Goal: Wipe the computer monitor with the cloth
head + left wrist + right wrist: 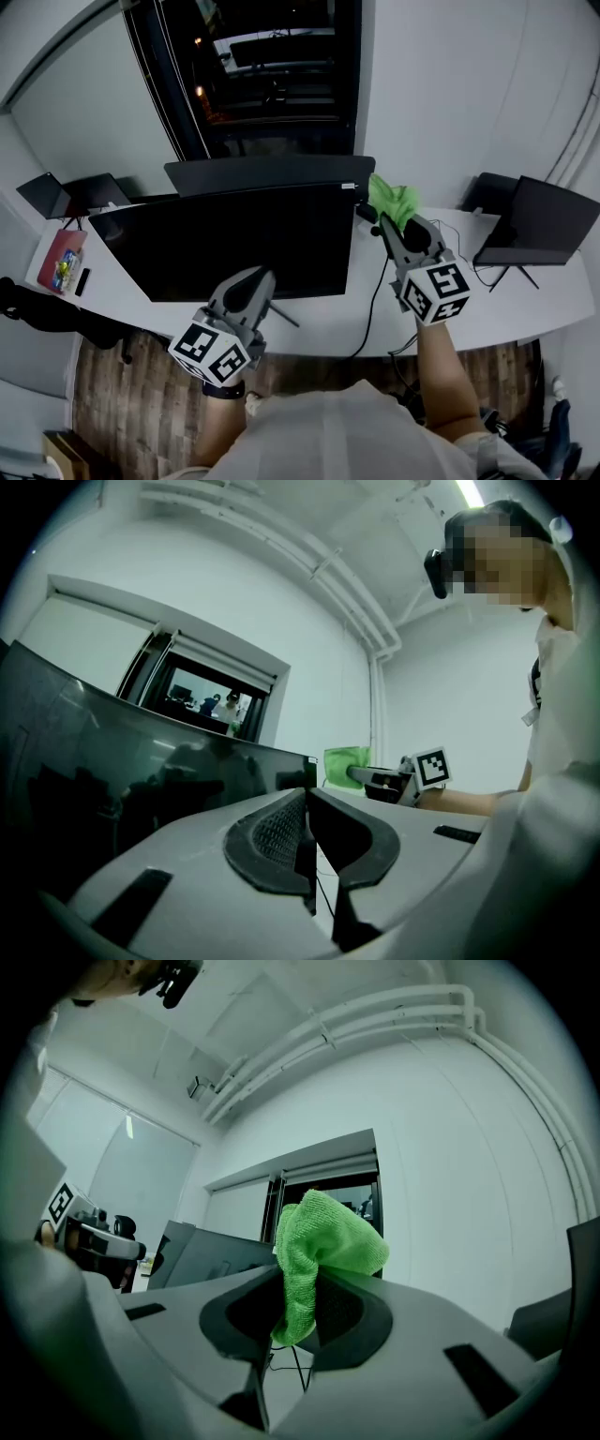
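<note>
A wide dark monitor (234, 242) stands on the white desk (319, 323), its screen off. My right gripper (401, 221) is shut on a green cloth (394, 199), held just past the monitor's right edge. In the right gripper view the cloth (319, 1246) bunches up out of the jaws. My left gripper (251, 281) is shut and holds nothing, low in front of the screen's lower middle. The left gripper view shows the monitor (112, 789) at left, and the cloth (345, 764) in the right gripper beyond it.
A second monitor's back (272, 171) stands behind the first. A laptop (539, 225) sits at the desk's right end, a tablet-like screen (47, 194) and a pink item (61, 258) at its left end. Cables (370, 309) hang over the front edge.
</note>
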The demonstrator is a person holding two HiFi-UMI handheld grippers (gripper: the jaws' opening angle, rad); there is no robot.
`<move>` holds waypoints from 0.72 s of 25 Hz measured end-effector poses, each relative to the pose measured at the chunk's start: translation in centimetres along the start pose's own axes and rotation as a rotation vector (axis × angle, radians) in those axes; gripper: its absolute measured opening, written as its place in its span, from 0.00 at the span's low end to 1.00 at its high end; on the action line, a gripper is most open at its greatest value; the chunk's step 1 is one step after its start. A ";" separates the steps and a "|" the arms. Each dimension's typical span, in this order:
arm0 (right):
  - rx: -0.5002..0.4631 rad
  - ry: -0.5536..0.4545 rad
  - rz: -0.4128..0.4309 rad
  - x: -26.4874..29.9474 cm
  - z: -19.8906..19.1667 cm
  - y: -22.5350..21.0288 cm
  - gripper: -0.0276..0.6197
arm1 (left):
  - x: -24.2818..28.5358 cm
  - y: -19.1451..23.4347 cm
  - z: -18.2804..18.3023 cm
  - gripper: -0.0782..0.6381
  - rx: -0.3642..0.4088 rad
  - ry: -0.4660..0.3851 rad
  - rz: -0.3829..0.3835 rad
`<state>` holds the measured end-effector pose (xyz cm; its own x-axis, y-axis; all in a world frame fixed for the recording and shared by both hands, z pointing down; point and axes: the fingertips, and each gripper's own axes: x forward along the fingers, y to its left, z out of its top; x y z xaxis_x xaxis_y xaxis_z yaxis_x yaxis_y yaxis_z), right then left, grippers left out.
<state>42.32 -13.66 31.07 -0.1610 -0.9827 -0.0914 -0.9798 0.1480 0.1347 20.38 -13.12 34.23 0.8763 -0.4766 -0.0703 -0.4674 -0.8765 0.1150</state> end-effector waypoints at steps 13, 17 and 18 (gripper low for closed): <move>-0.035 0.035 0.099 5.2 -0.6 1.6 0.15 | -0.1 0.5 -0.5 0.15 0.000 0.014 0.007; -0.058 0.062 0.116 5.3 -1.5 1.7 0.15 | -0.2 0.8 -0.6 0.15 0.000 0.015 0.016; -0.068 0.068 0.117 5.2 -1.7 1.8 0.15 | -0.2 0.9 -0.7 0.15 -0.001 0.014 0.018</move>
<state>39.89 -18.74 32.54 -0.2626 -0.9649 -0.0044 -0.9442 0.2560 0.2071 19.83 -13.78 35.01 0.8692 -0.4914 -0.0544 -0.4832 -0.8677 0.1168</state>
